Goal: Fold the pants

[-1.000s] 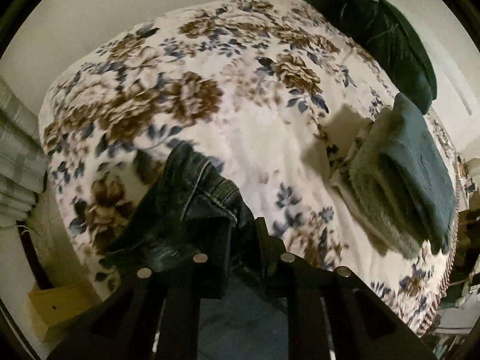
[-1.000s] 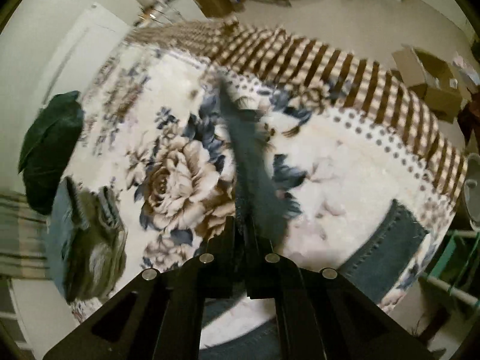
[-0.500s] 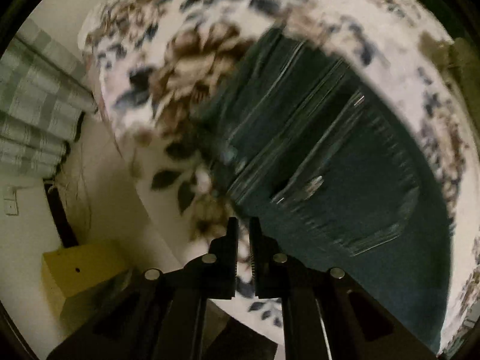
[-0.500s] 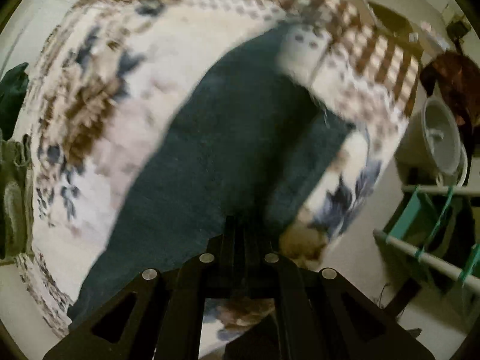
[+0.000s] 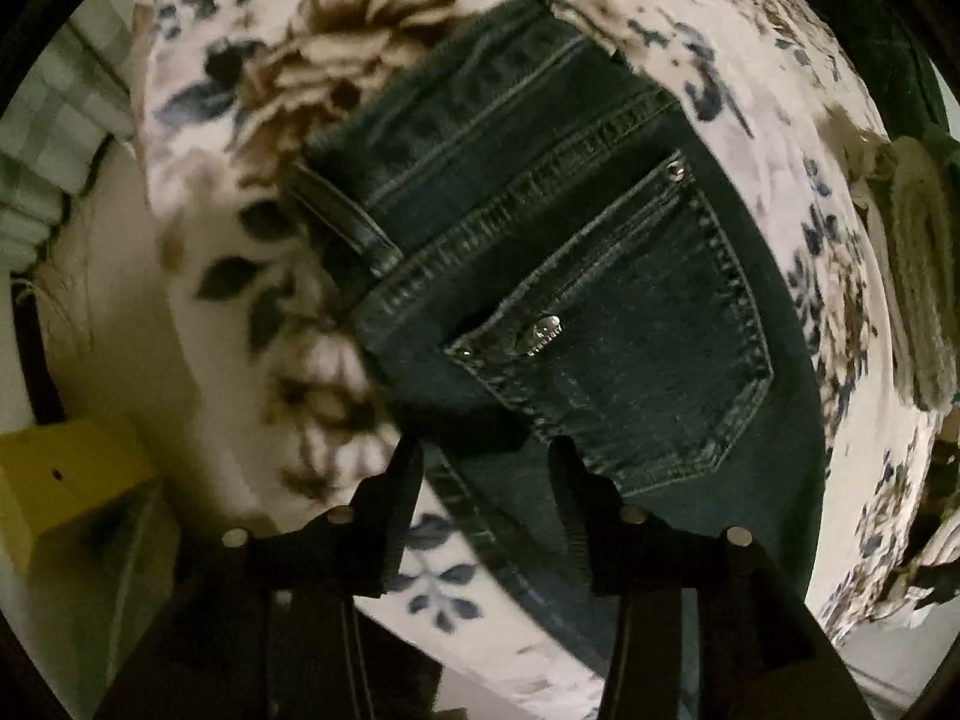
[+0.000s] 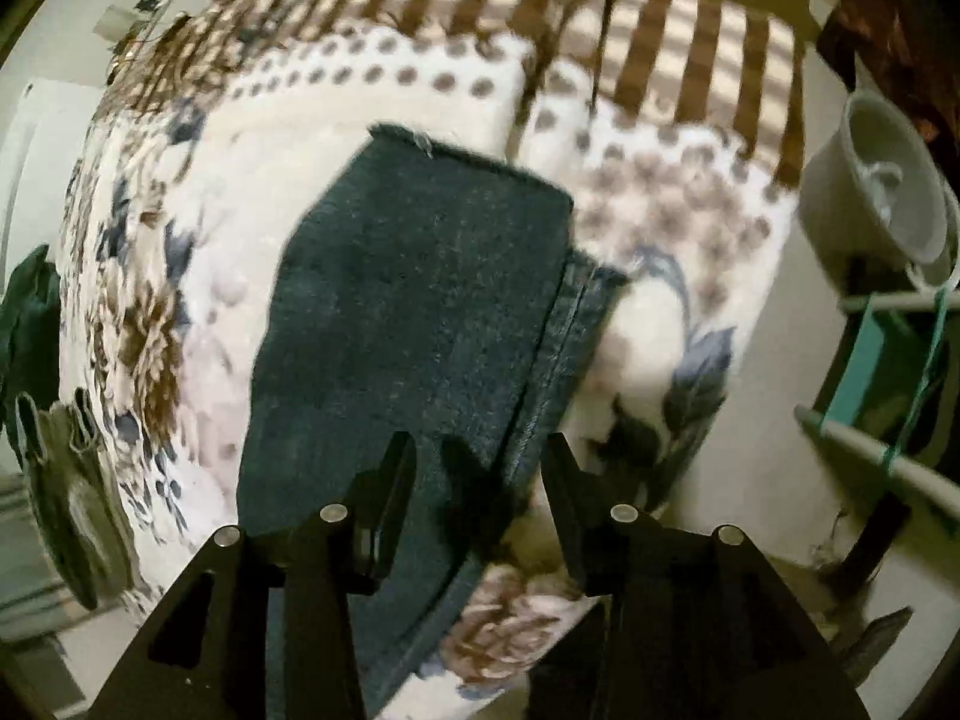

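Dark blue jeans [image 5: 600,276] lie flat on the floral blanket [image 5: 288,78], waistband and a back pocket facing up. My left gripper [image 5: 486,450] points down over the waist edge near the bed's side. Its jaws are opening; denim lies below the gap, and the pads are clear of it. In the right wrist view the two legs [image 6: 414,300] lie stacked, with the hem toward the striped blanket border [image 6: 690,42]. My right gripper [image 6: 480,450] hovers over the leg's side seam. Its jaws are opening too, with cloth under the gap and nothing pinched.
A folded pile of grey-green cloth [image 5: 918,252] sits further along the bed, and a dark green pillow [image 6: 24,312] lies beyond it. Off the bed are a yellow box [image 5: 72,480], a grey bucket [image 6: 882,180] and a teal rack [image 6: 888,360].
Both grippers came down onto the bed with the jeans, which now lie spread flat. Both sets of jaws went from shut on denim to apart, letting the cloth go.
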Demonstrator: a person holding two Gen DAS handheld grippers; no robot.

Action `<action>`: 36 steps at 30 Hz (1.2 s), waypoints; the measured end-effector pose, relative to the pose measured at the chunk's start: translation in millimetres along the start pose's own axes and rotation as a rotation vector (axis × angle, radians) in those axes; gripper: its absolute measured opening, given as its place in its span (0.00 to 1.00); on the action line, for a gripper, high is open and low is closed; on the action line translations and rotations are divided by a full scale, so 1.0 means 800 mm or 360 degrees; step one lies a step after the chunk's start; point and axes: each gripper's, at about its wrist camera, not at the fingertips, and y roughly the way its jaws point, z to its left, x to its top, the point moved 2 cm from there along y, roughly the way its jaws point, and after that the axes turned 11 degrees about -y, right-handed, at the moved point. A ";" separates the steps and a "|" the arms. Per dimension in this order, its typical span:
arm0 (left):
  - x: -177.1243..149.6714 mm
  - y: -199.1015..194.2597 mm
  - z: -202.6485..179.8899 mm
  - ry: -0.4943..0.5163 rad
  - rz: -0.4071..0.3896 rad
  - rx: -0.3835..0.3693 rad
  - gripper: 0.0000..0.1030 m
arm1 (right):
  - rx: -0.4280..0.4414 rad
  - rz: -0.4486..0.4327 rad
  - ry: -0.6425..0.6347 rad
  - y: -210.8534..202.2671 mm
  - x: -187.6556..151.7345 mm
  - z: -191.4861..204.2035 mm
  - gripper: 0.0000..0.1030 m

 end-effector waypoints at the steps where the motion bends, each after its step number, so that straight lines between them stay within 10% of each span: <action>1: 0.001 0.004 0.000 -0.0019 -0.0012 0.0015 0.40 | 0.0012 0.0014 0.0023 0.010 -0.003 -0.003 0.45; 4: 0.008 0.012 0.002 -0.0079 -0.0050 0.0008 0.38 | 0.0026 0.0008 0.0036 0.031 -0.010 0.007 0.38; 6: 0.015 0.008 0.001 -0.0106 -0.0129 0.0012 0.05 | -0.0004 -0.0030 0.0010 0.039 -0.014 0.015 0.17; 10: 0.011 -0.011 0.007 -0.0092 -0.0193 -0.0017 0.01 | -0.0108 -0.0068 -0.0046 0.038 -0.020 0.020 0.04; 27: 0.056 -0.038 0.052 0.0112 -0.0248 0.0112 0.02 | -0.0196 0.0126 -0.0250 0.015 -0.020 0.006 0.02; 29: 0.046 -0.043 0.039 0.0192 -0.0259 0.0172 0.02 | -0.0264 0.0181 -0.0316 0.024 -0.019 0.009 0.07; 31: 0.027 -0.053 0.021 0.0294 -0.0305 0.0201 0.02 | -0.0236 0.0215 -0.0345 0.024 -0.023 0.014 0.36; 34: -0.007 -0.066 -0.010 0.0477 -0.0369 0.0244 0.18 | -0.0203 0.0189 -0.0367 0.008 -0.034 0.026 0.48; 36: -0.021 -0.068 -0.036 0.0589 -0.0416 0.0276 0.77 | -0.0251 0.0156 -0.0488 -0.013 -0.050 0.058 0.52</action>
